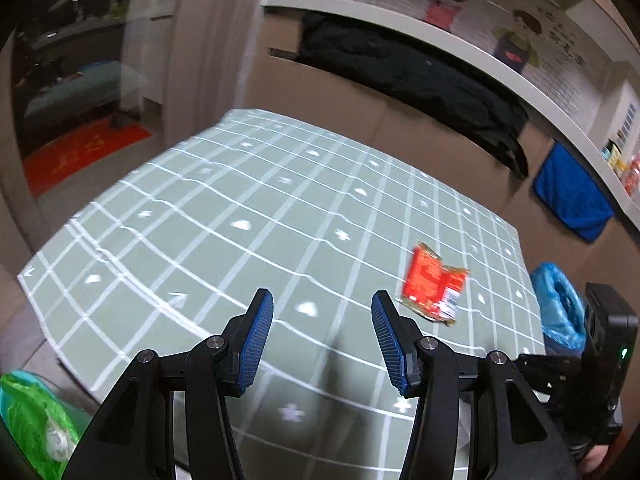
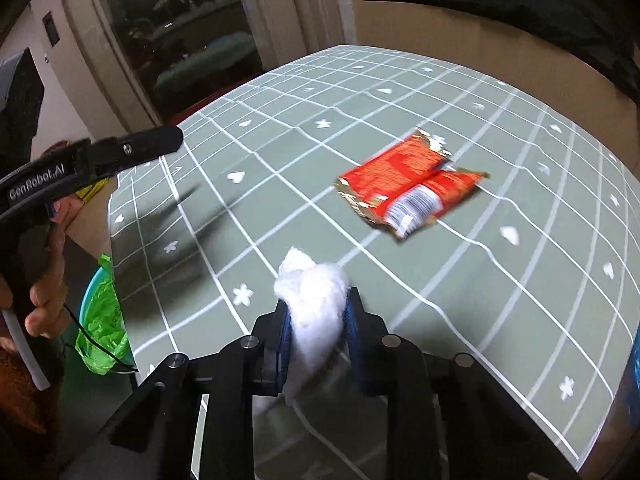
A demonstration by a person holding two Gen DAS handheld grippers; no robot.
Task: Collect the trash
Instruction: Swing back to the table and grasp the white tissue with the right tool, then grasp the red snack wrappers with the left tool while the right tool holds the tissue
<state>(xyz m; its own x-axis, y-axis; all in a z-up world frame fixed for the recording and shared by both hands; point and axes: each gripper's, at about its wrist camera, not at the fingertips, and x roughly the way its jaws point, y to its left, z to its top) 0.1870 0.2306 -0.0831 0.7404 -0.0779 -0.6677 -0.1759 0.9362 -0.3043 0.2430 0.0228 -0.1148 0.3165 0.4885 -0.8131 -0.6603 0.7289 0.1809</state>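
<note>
A torn red snack wrapper (image 1: 434, 284) lies flat on the green checked tablecloth (image 1: 240, 208), right of and beyond my left gripper (image 1: 322, 304), which stands open with nothing between its blue pads. In the right wrist view the same wrapper (image 2: 408, 186) lies ahead and to the right. My right gripper (image 2: 318, 300) is shut on a white wad of tissue (image 2: 312, 292), which bulges up between the blue pads just above the cloth. The left gripper's black body (image 2: 120, 152) shows at the left edge of that view, held by a hand (image 2: 44, 292).
A bin lined with a green bag (image 2: 102, 316) stands off the table's left side, also seen as the green bag (image 1: 28, 412). A bin with a blue bag (image 1: 560, 304) stands at the table's right edge. Cardboard boxes and a dark garment (image 1: 420, 76) line the far side.
</note>
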